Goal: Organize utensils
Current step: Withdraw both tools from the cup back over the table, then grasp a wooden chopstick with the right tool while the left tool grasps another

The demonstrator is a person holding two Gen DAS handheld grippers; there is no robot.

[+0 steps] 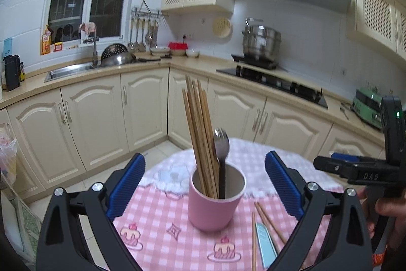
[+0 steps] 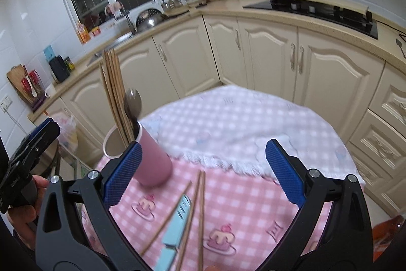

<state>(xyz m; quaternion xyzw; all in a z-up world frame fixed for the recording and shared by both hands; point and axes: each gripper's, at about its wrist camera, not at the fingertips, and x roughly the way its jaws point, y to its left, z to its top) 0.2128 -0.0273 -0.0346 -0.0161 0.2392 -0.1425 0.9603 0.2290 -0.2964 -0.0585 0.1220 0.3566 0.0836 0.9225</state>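
A pink cup (image 1: pixel 214 205) stands on the pink checked tablecloth (image 1: pixel 162 233). It holds several wooden chopsticks (image 1: pixel 199 133) and a metal fork with a black handle (image 1: pixel 221 151). My left gripper (image 1: pixel 205 188) is open and empty, its blue pads either side of the cup and nearer the camera. Loose chopsticks (image 1: pixel 269 221) and a light blue utensil (image 1: pixel 265 243) lie right of the cup. In the right wrist view my right gripper (image 2: pixel 203 173) is open and empty above the loose chopsticks (image 2: pixel 200 215) and the blue utensil (image 2: pixel 175 225). The cup (image 2: pixel 149 161) sits behind its left finger.
The round table (image 2: pixel 253 118) stands in a kitchen with cream cabinets (image 1: pixel 96 118), a sink (image 1: pixel 68 70) and a hob (image 1: pixel 274 83) behind it. The right gripper shows at the right edge of the left wrist view (image 1: pixel 360 169).
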